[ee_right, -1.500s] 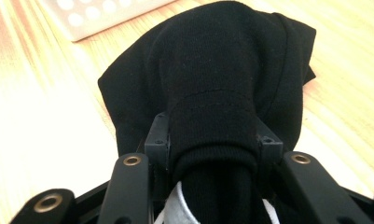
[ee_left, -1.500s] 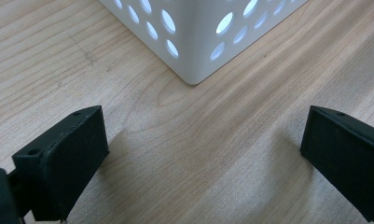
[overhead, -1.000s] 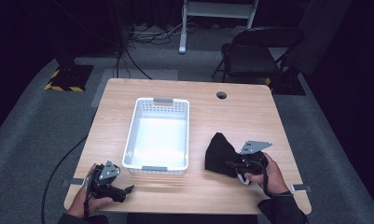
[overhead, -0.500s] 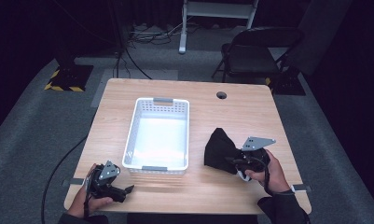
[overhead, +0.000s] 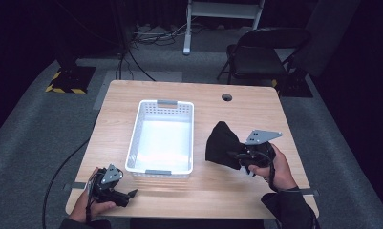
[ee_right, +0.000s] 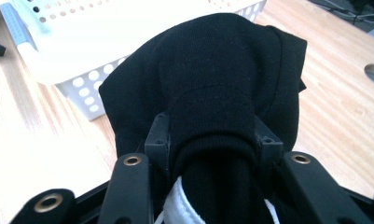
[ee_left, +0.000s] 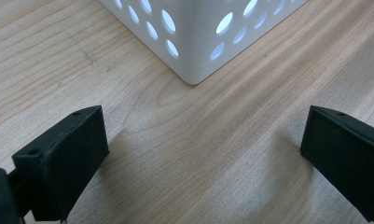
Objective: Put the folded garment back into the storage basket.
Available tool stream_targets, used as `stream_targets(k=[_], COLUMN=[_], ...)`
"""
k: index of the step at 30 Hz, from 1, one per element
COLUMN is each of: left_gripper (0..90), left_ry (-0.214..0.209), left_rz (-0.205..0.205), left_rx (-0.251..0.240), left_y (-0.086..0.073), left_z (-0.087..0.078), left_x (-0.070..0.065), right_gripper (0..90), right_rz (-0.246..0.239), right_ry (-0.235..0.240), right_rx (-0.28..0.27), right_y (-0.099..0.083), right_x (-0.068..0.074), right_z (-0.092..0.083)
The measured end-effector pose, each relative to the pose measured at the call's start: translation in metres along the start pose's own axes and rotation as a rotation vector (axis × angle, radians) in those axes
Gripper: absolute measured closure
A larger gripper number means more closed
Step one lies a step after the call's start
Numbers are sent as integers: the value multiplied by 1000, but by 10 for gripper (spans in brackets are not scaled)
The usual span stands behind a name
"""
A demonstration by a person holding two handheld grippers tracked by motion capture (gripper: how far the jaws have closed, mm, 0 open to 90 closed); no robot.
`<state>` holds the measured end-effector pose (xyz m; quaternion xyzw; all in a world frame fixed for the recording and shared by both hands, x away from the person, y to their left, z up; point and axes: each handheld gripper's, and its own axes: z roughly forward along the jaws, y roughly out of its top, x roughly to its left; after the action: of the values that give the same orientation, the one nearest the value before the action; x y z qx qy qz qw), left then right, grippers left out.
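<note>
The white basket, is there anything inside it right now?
The white basket looks empty in the high view: just its pale floor. The strip behind its near wall is hidden. The black garment is outside it, beside it, clamped in the right gripper.

- High view: fixed above the near edge, facing forward and down over the whole counter [overhead: 237,107].
- Left gripper view: low, close to the white basket [ee_left: 208,42] corner.
- Right gripper view: close, sharing that basket [ee_right: 82,88].
</note>
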<state>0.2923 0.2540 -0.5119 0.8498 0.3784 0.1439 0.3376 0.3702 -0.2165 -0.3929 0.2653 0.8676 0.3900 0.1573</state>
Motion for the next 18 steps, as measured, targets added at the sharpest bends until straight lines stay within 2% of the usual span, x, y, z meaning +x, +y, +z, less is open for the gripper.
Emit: stream_targets(k=[18], left_gripper=[6], left_ry=[0], left_rz=[0], left_rx=[0], left_y=[0], left_z=[0], left_x=[0], right_gripper=[606], right_rz=[-19], right_ry=[20], right_rx=[-15], right_y=[32], right_x=[10], right_z=[16])
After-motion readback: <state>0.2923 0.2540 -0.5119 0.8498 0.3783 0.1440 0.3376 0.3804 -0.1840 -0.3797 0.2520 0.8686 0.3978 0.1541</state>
